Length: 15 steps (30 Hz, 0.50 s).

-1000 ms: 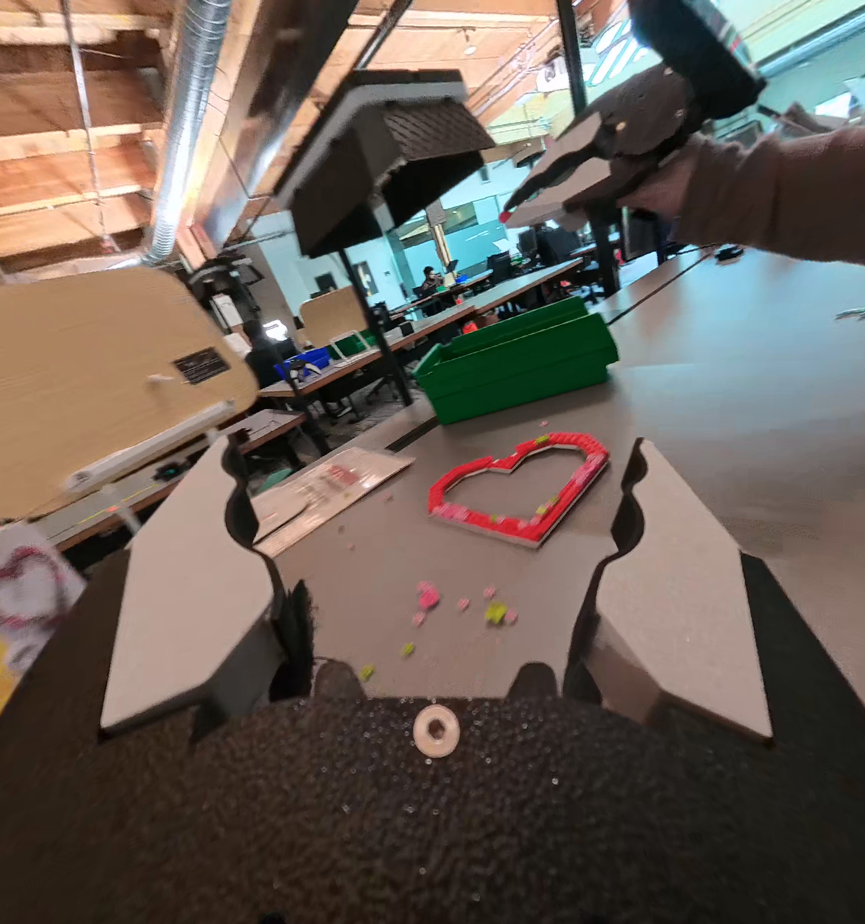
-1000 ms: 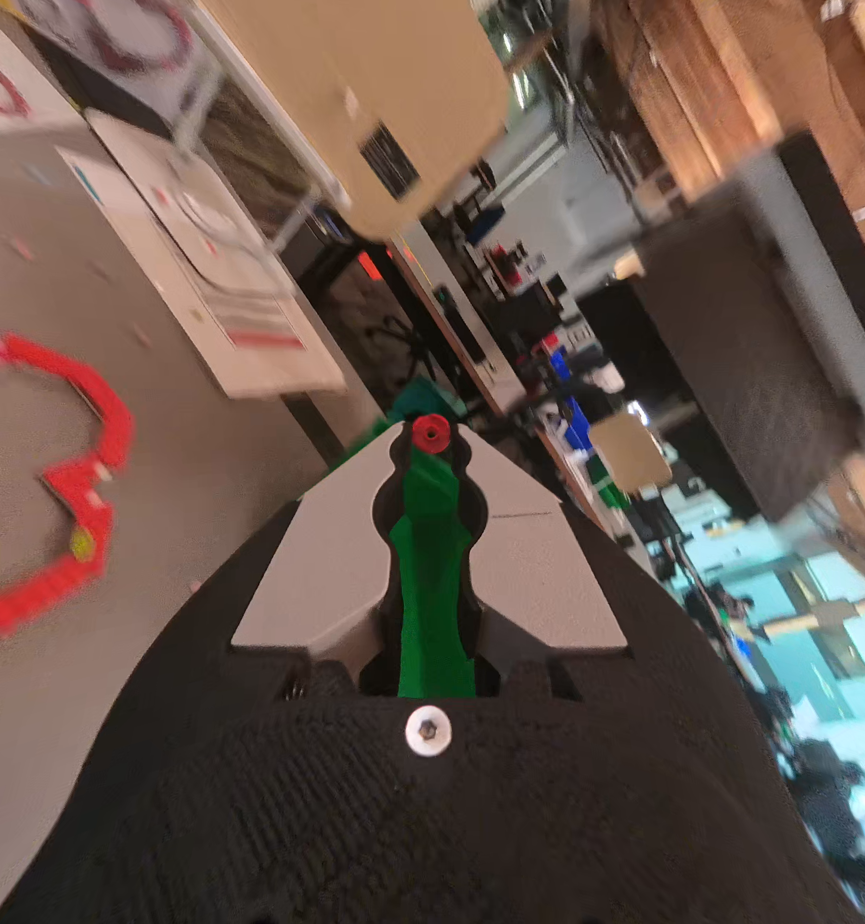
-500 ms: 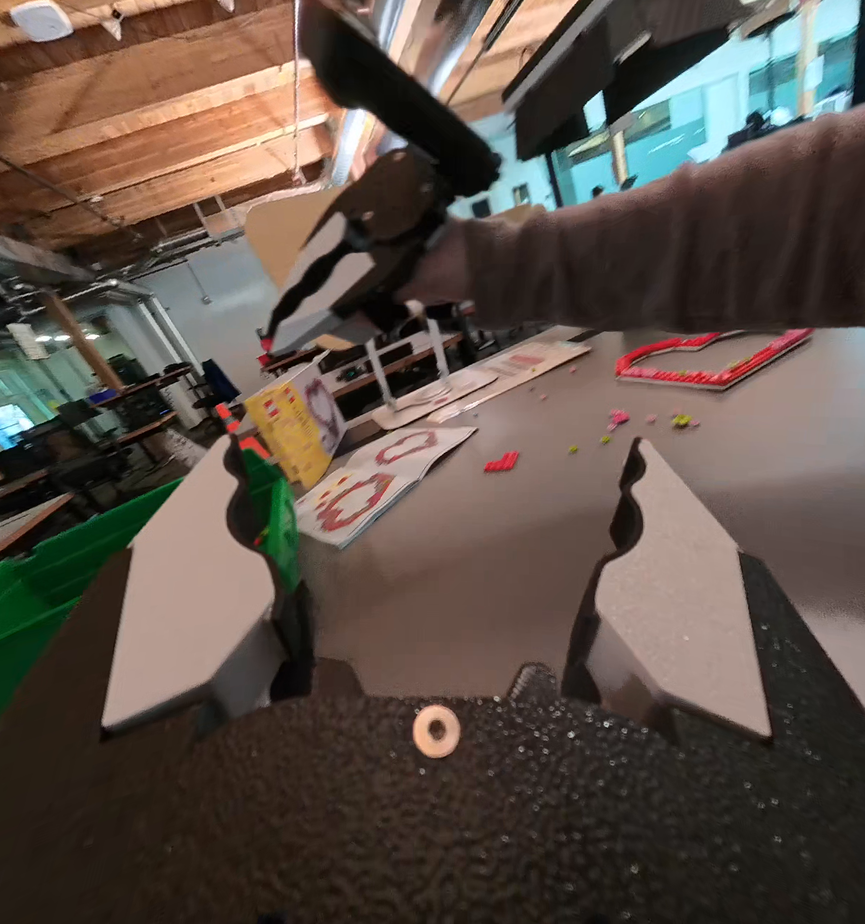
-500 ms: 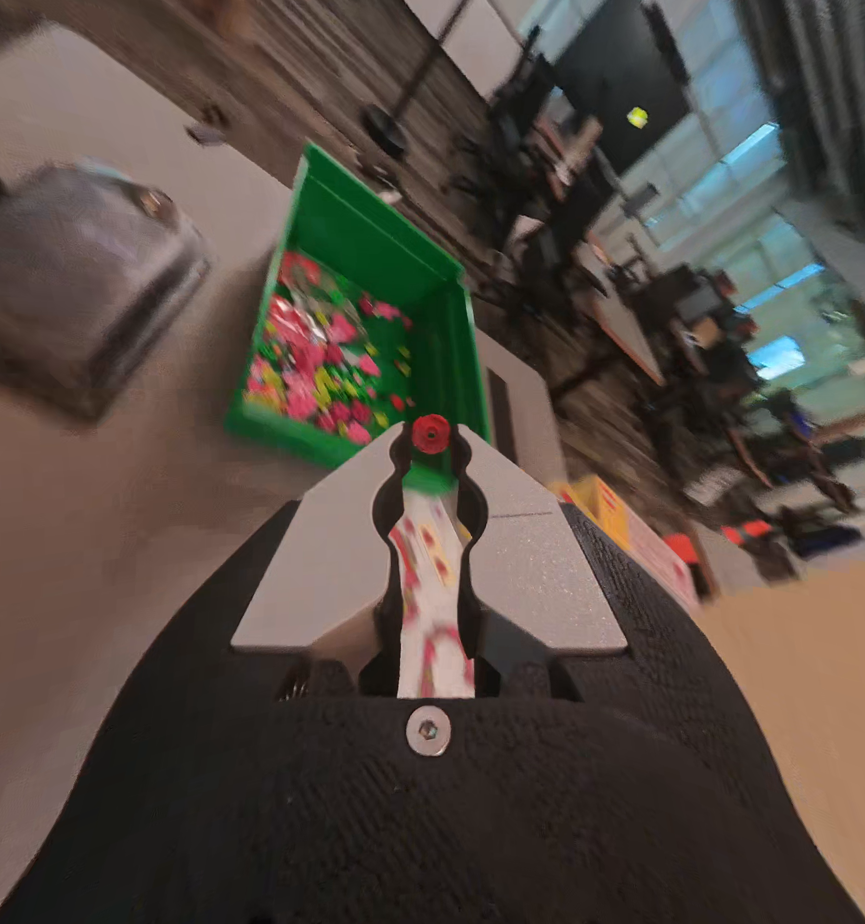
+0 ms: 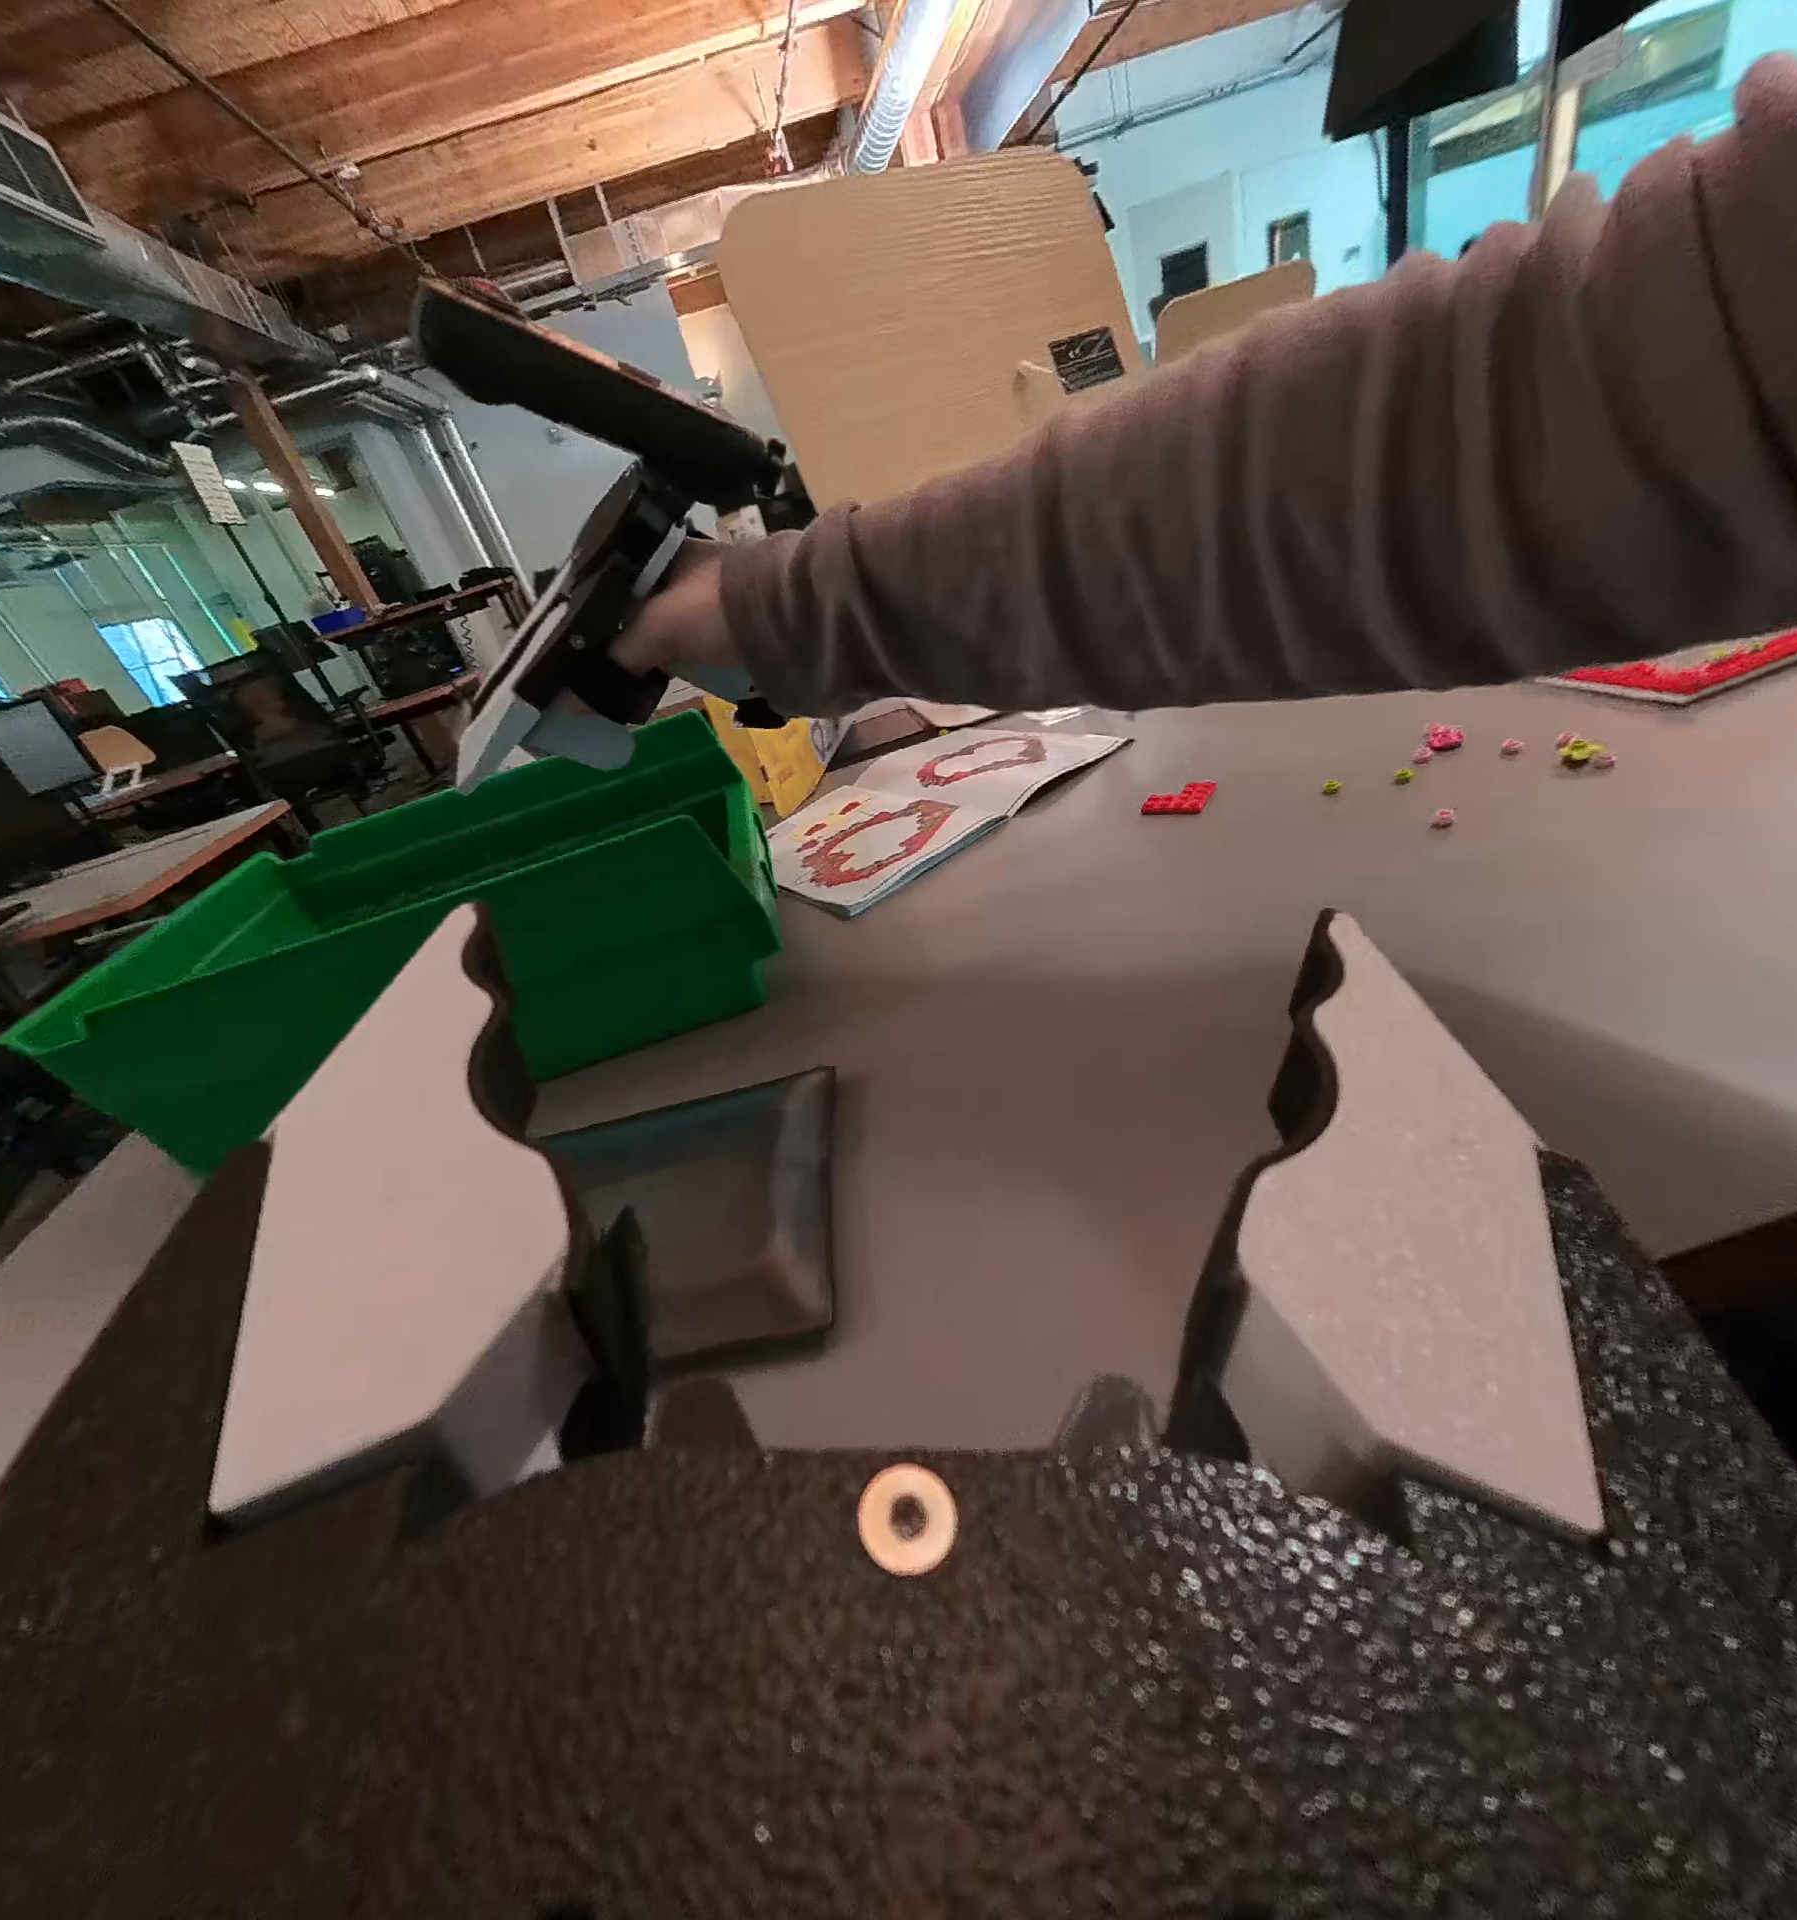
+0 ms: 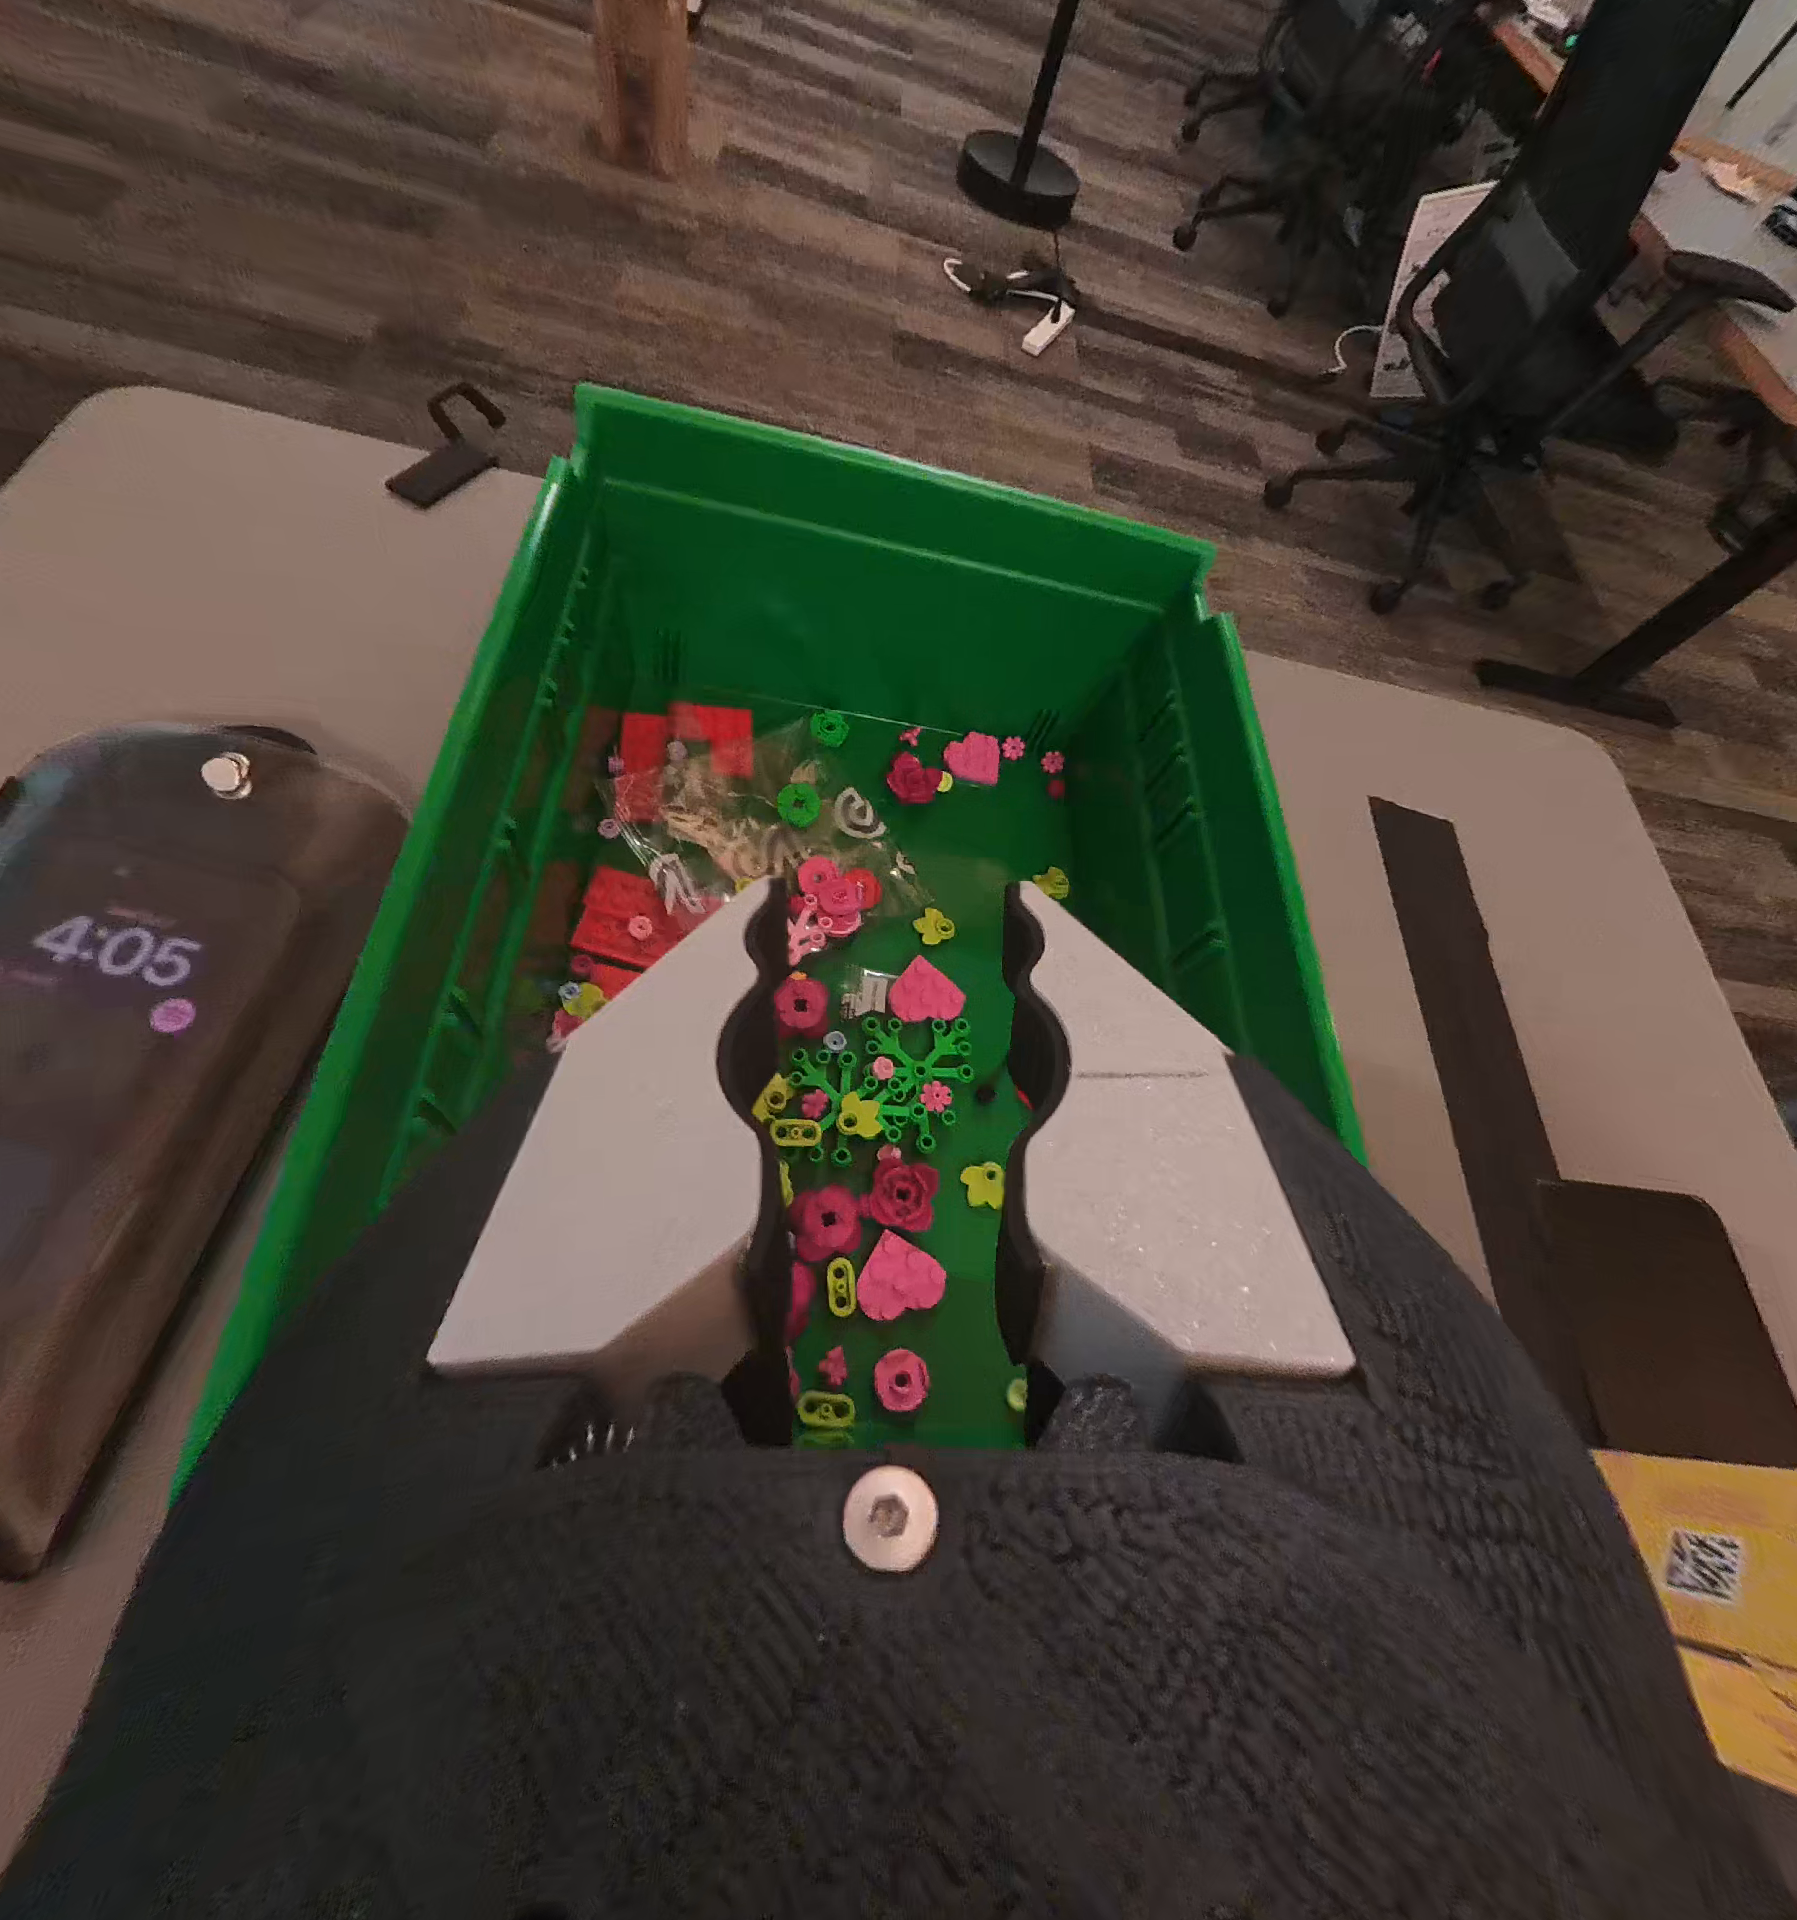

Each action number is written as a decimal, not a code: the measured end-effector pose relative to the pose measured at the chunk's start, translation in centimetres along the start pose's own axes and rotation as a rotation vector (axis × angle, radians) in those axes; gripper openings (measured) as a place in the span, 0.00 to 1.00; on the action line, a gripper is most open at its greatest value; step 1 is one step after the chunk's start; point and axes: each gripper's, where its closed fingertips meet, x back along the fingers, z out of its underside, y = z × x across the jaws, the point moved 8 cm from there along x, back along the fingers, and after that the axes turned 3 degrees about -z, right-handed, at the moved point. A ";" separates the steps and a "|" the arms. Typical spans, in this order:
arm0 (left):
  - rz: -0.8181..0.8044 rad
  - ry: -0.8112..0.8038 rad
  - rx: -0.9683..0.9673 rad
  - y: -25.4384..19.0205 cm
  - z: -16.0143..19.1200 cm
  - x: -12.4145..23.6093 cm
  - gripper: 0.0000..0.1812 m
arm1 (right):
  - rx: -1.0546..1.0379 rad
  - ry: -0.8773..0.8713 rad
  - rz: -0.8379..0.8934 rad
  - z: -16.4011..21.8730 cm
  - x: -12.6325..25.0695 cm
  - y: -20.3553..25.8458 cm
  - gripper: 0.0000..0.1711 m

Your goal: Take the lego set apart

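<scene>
Grey desk [image 5: 1029,997] in an open workshop, wood-beam ceiling above, office chairs on the plank floor beyond.

Lego set, two places. Red heart frame [image 5: 1704,665] lies flat at the far right of the desk in the left wrist view, partly hidden by a brown sleeve [image 5: 1289,499]. Loose pieces near it: one red corner plate [image 5: 1180,798], scattered small pink and lime bits [image 5: 1445,740].

Rest of the set sits in the green bin [image 6: 873,540] at the desk's edge: pink hearts and roses, lime rings, green leafy pieces [image 6: 878,1081], red plates, a clear bag [image 6: 728,821] toward the back left corner.

Right gripper [image 6: 889,904] hovers over the bin, pointed down into it. Jaws apart, nothing between them. Left wrist view shows the same gripper [image 5: 489,748] tilted nose-down just above the bin's [image 5: 406,966] far rim, sleeve reaching across.

Left gripper [image 5: 899,925] low over the desk, near side of the bin, jaws spread wide and empty.

Phone [image 6: 115,1039], screen lit, in a dark holder, lies on the desk just left of the bin; same dark holder [image 5: 707,1205] shows between the left gripper's fingers. Open instruction booklet [image 5: 935,810] lies beside the bin, yellow box [image 5: 790,758] behind it. Yellow box corner [image 6: 1746,1621] at lower right in the right wrist view. Tan panel [image 5: 925,312] stands at the desk's back.
</scene>
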 end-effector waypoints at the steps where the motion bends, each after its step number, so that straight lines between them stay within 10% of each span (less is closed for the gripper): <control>1: 0.010 -0.007 0.014 0.1 -0.1 -0.4 0.79 | 0.006 0.007 0.009 0.1 0.2 -0.2 0.25; 7: 0.078 -0.084 0.034 -0.6 -1.4 -3.6 0.79 | 0.024 0.015 0.054 0.8 4.7 -0.6 0.30; 15: 0.519 0.038 0.232 -5.1 -2.4 -10.5 0.55 | 0.030 -0.053 0.311 7.6 25.4 1.5 0.30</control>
